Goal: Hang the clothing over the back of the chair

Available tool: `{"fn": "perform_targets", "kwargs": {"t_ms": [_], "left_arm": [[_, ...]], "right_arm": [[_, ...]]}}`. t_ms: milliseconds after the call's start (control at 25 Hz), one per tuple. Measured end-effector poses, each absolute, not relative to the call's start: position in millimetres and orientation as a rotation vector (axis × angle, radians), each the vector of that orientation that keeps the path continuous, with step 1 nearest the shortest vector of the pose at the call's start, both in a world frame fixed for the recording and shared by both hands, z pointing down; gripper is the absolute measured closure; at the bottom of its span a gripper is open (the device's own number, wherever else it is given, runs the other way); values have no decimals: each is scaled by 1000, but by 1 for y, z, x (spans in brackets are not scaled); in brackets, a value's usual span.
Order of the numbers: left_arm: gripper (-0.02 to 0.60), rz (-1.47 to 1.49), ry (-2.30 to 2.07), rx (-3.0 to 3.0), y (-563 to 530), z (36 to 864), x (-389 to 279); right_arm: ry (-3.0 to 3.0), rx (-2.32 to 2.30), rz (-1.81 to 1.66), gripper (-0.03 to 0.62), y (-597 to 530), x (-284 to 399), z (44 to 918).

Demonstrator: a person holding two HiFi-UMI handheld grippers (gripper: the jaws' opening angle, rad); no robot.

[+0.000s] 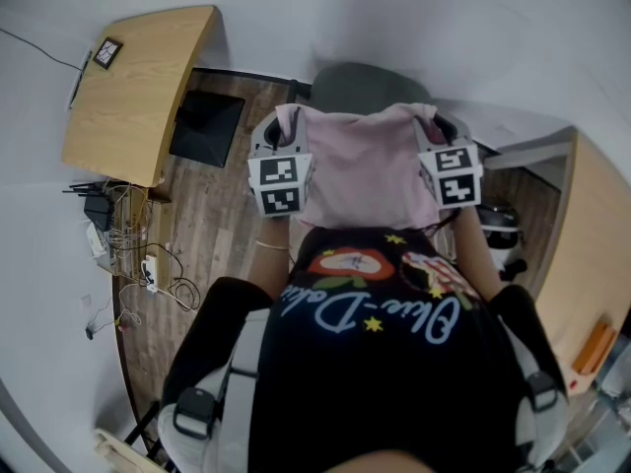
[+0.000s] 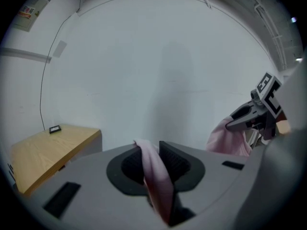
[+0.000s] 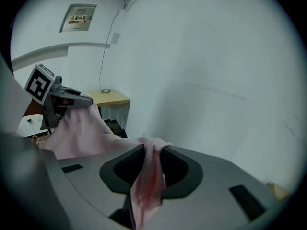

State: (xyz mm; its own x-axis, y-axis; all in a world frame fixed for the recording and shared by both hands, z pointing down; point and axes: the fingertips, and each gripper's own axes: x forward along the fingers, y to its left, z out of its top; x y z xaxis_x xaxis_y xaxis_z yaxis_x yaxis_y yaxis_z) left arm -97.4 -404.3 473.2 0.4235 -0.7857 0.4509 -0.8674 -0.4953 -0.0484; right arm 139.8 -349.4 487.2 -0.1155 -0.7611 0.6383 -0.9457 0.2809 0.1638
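A pale pink garment [image 1: 365, 166] is spread between my two grippers, over the grey back of the chair [image 1: 355, 85]. My left gripper [image 1: 279, 126] is at the garment's left top corner. In the left gripper view a fold of pink cloth [image 2: 156, 176] stands between the parted jaws of that gripper [image 2: 152, 153], and one pad's inner face shows bare. My right gripper [image 1: 440, 126] is at the right top corner. The cloth [image 3: 146, 181] hangs loosely in the gap of its parted jaws [image 3: 152, 152], draped over one jaw's tip.
A wooden desk [image 1: 138, 77] stands at the left with a black panel [image 1: 205, 126] beside it. Cables and a power strip [image 1: 133, 259] lie on the wood floor. Another wooden desk [image 1: 592, 264] is at the right. A white wall is just behind the chair.
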Motion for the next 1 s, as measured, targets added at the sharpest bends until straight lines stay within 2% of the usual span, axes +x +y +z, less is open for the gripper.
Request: {"fn": "perform_targets", "kwargs": {"t_ms": [320,1000], "left_arm": [[483,741,-1383,2448,-399,489,-96],[431,878,-1251,2381,-385,514,-96]], "right_arm": [[-1896,1499,394,500,-346,143,494],[-1825,1417,397,482,-342,143,509]]}}
